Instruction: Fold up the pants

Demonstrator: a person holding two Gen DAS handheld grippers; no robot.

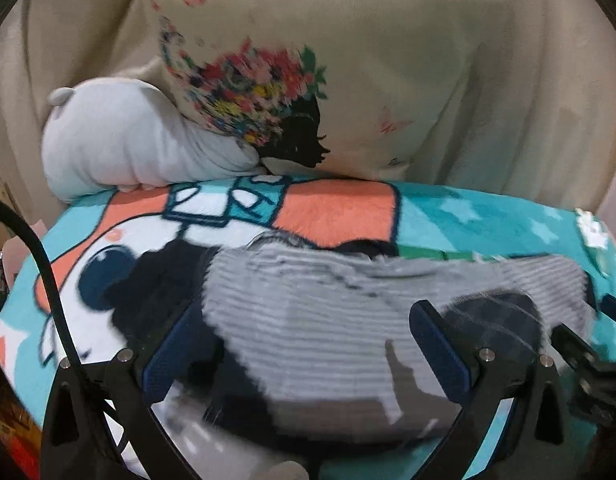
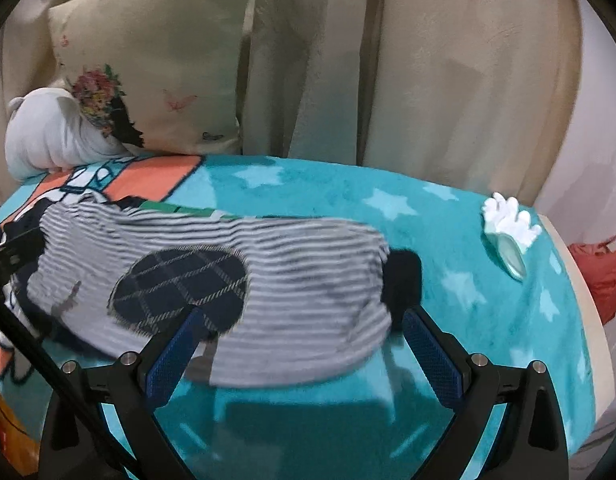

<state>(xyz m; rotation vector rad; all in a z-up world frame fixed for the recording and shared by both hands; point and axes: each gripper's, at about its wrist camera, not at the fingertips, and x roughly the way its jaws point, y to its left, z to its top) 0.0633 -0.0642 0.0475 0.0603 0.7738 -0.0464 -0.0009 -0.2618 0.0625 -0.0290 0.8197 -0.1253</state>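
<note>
Small grey-and-white striped pants (image 1: 316,320) with a dark checked knee patch (image 2: 180,288) and dark cuffs lie across a teal cartoon blanket (image 2: 448,320). My left gripper (image 1: 304,320) is open, its blue pads on either side of the pants' waist end, just above the cloth. My right gripper (image 2: 300,320) is open over the leg end, its right pad beside the dark cuff (image 2: 404,280). The right gripper's black frame (image 1: 588,360) shows at the right edge of the left wrist view. The pants are blurred in both views.
A cream pillow (image 1: 348,60) with a flower print and a white plush toy (image 1: 128,144) lean at the blanket's far edge. A white and mint glove-shaped toy (image 2: 508,228) lies at the right. Cream curtains (image 2: 448,60) hang behind. A black cable (image 1: 48,272) runs at the left.
</note>
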